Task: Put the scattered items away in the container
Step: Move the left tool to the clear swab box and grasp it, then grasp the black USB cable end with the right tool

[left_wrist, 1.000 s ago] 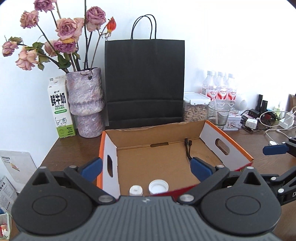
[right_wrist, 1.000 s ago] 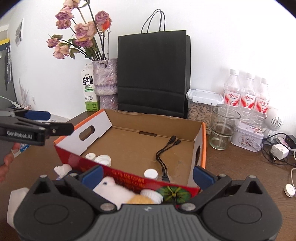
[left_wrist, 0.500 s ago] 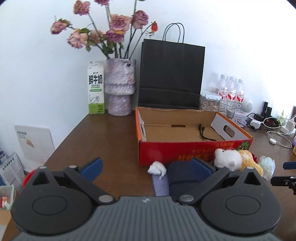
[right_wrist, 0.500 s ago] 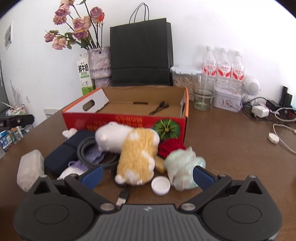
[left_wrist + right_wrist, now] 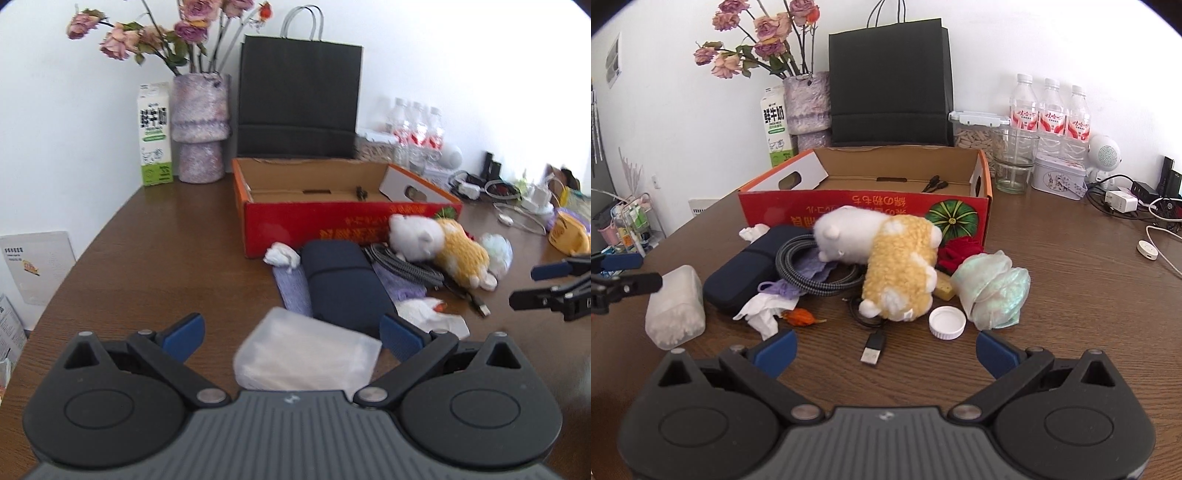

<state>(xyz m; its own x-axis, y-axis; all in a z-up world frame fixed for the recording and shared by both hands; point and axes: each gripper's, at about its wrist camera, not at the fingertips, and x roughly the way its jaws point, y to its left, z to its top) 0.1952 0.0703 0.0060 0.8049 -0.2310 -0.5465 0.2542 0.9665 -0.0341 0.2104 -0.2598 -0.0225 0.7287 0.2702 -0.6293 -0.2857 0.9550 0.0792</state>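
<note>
With the left tool (image 5: 291, 334) spread wide and empty over the cotton-swab tub (image 5: 306, 356) lying between its fingers, lower squarely and pinch its flat sides, while the right tool (image 5: 884, 347), equally wide and empty, waits before the bottle cap (image 5: 946, 323).

Cardboard box (image 5: 864, 192) is sitting mid-table (image 5: 1071, 295), paper bag (image 5: 890, 81) standing behind it, vase (image 5: 807, 105) and milk carton (image 5: 774, 127) standing to the bag's left. Cable ends (image 5: 934, 182) are lying inside the box. Plush toy (image 5: 882, 258) is lying in front of the box, over a coiled cable (image 5: 812, 273). Pouch (image 5: 746, 273) is lying left of the coil, swab tub (image 5: 676, 308) further left. Bottle cap (image 5: 946, 322) and USB plug (image 5: 873, 347) are lying in front of the plush, crumpled bag (image 5: 991, 290) lying to its right.
</note>
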